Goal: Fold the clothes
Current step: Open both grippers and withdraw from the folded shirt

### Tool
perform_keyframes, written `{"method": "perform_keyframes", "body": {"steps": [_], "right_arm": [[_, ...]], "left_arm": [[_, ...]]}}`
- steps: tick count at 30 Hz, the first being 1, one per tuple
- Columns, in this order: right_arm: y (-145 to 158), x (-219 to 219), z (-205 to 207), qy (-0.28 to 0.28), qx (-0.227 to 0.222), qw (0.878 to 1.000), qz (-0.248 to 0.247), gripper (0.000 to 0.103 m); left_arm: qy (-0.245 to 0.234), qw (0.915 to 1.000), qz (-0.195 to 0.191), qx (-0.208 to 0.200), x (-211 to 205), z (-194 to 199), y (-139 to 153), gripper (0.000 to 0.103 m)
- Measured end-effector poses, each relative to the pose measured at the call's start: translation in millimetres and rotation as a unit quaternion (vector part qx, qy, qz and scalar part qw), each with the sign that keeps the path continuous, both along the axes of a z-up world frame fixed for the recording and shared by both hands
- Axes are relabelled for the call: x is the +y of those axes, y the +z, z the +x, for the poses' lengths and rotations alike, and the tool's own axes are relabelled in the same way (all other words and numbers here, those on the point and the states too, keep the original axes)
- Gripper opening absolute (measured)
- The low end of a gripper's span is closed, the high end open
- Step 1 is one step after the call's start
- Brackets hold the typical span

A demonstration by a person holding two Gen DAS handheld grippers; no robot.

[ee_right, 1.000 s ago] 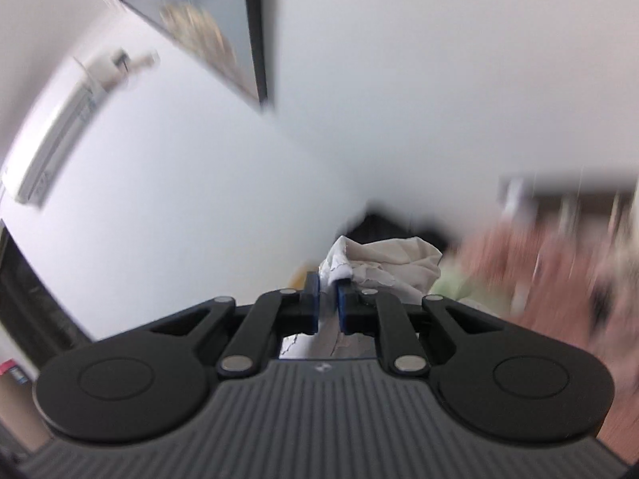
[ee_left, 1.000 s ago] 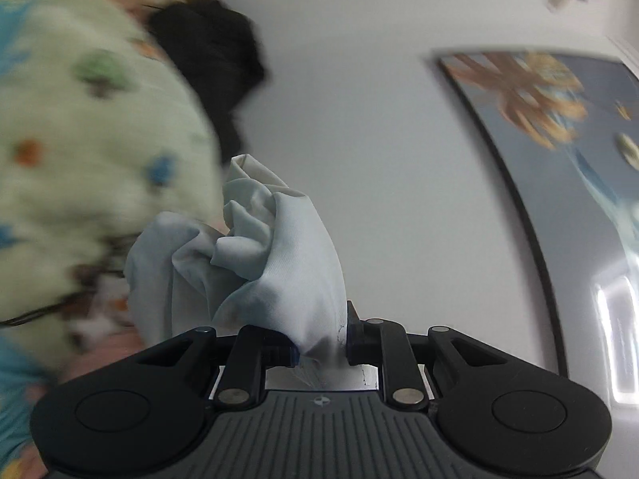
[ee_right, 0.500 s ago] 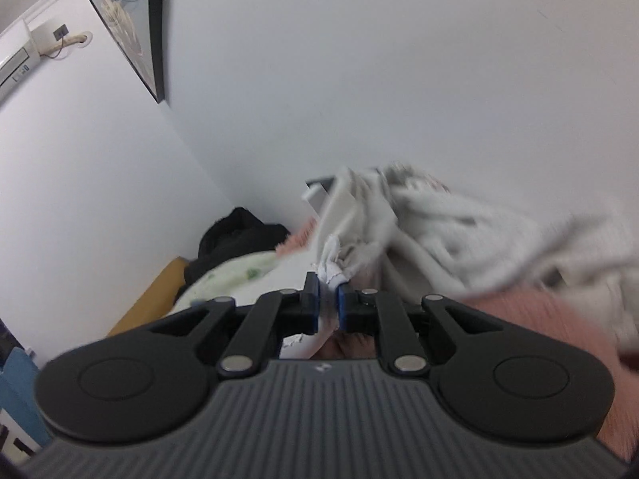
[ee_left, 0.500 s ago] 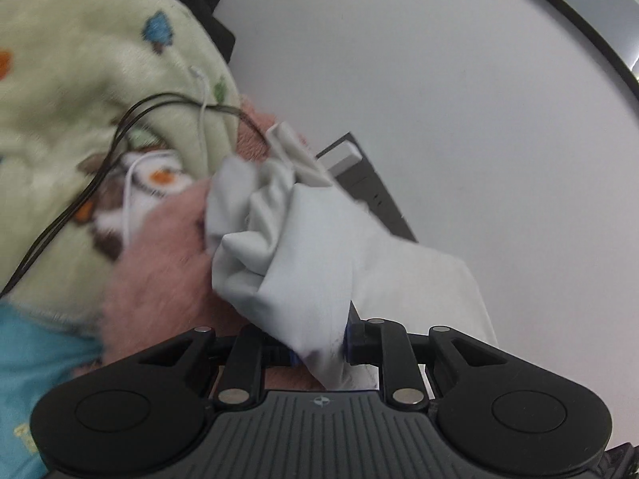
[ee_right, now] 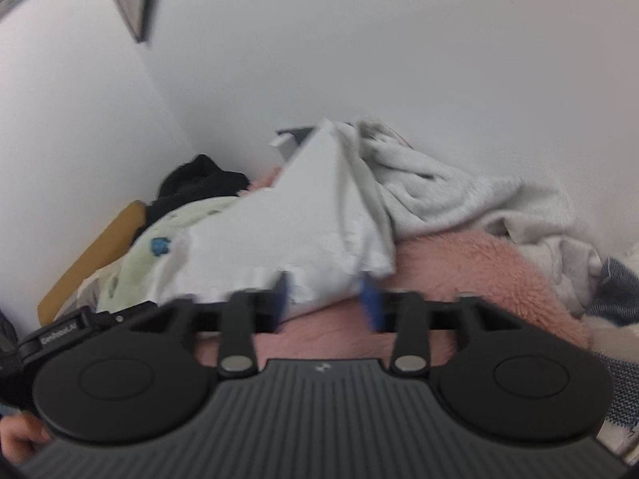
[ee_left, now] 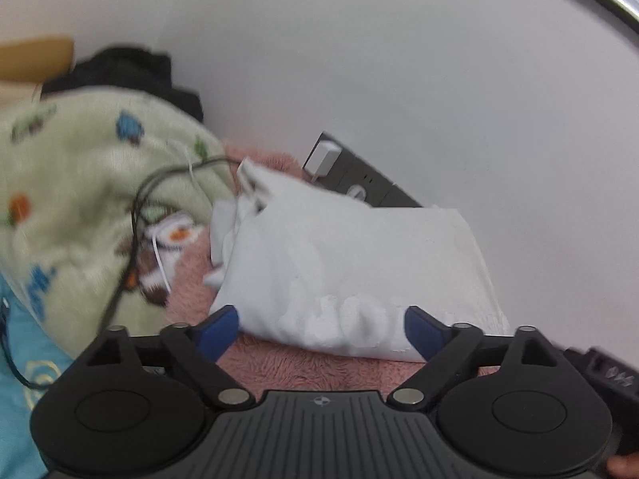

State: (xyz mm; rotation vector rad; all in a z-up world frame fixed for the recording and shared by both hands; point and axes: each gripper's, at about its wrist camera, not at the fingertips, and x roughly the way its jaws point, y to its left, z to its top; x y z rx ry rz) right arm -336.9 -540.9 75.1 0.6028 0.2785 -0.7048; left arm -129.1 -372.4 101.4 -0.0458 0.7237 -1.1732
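In the left wrist view, the left gripper stood with its jaws spread wide and nothing between them; the white garment lay just beyond the fingertips, at 12 o'clock, resting as a compact bundle on the pink fleece blanket. A green patterned blanket with dark cables across it lay at 10 o'clock, and a grey power strip sat against the wall at 1 o'clock. In the right wrist view, the right gripper was likewise spread, its blue pads flanking the near edge of the garment without pinching it; the cloth rose toward 12 o'clock, with a white towel at 1 o'clock. The step in hand appeared to be setting the garment down. The next move would call for clearing both grippers rearward without snagging the cloth, then checking whether the bundle needed squaring.
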Motion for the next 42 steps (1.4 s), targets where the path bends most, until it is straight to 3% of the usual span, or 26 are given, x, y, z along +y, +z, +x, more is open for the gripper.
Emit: {"method": "perform_keyframes", "body": {"steps": [4,10,16,24,34,42], "right_arm": [[27.0,30.0,0.1,0.034,-0.009,0.997,-0.065,0.086],[53.9,70.6,-7.2,0.043,-0.013,0.992,-0.120,0.086],[62.4,105.0,-23.4,0.047,-0.020,0.987,-0.150,0.086],[52.6,140.5,-40.8,0.042,-0.024,0.985,-0.166,0.086],[36.8,153.8,-45.2,0.024,-0.019,0.983,-0.178,0.086],[35.4,157.4,-32.2,0.036,-0.003,0.980,-0.198,0.086]], "left_arm": [[0.009,0.9980,-0.025,-0.057,35.6,-29.1,31.7,0.103],[0.047,0.9896,-0.037,-0.131,85.2,-70.7,65.8,0.103],[0.065,0.9832,-0.056,-0.161,128.9,-104.2,85.0,0.103],[0.064,0.9783,-0.061,-0.187,167.0,-140.2,82.9,0.103],[0.073,0.9709,-0.060,-0.220,181.0,-148.9,61.9,0.103],[0.099,0.9725,-0.059,-0.202,179.9,-140.2,54.3,0.103]]}}
